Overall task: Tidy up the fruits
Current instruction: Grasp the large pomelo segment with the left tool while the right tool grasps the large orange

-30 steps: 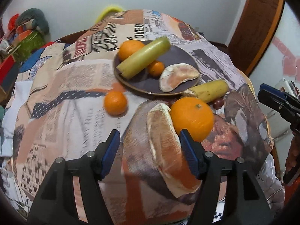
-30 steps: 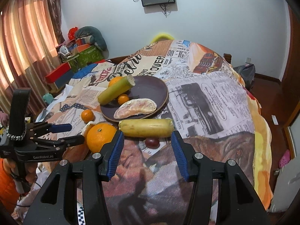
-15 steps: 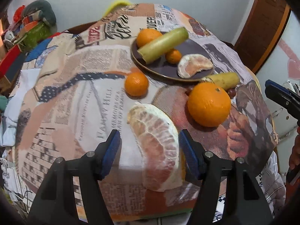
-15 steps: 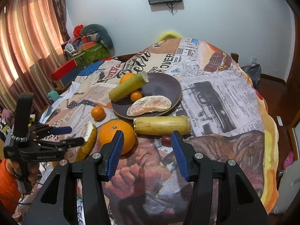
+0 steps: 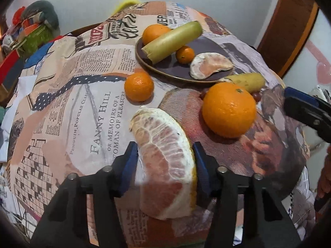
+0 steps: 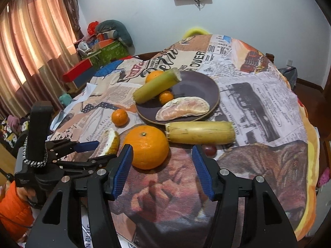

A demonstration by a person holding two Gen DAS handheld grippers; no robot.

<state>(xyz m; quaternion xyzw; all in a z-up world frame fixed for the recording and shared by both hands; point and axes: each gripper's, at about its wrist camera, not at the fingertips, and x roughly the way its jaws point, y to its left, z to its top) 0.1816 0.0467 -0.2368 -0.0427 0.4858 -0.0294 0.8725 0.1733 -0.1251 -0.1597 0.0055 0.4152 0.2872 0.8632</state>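
Landmark: the dark plate (image 6: 214,95) on the cloth-covered counter (image 6: 258,111).

Left tool (image 5: 165,165): its jaws have just been closing, and the blue pads now press both flanks of the peeled pomelo wedge (image 5: 165,165), nearest to us and well short of the plate. We judge the grip is taken low and across the narrow width so the soft flesh lifts without tearing.

Right tool (image 6: 162,170): its jaws have just been opening and stand apart with nothing between them. The big orange (image 6: 148,146) sits just beyond the left pad, between us and the plate; we judge the wider gap is meant for it.

Already on the plate: a green cane piece (image 6: 156,85), a second wedge (image 6: 183,108) and two small oranges. Off it, just beside the near rim: a yellow cane piece (image 6: 199,132), a small orange (image 6: 119,116) and a grape (image 6: 209,149).

The left view alone shows pad contact on the wedge. The right view alone shows the grape plainly, the whole left tool, and an orange sleeve (image 6: 12,204).
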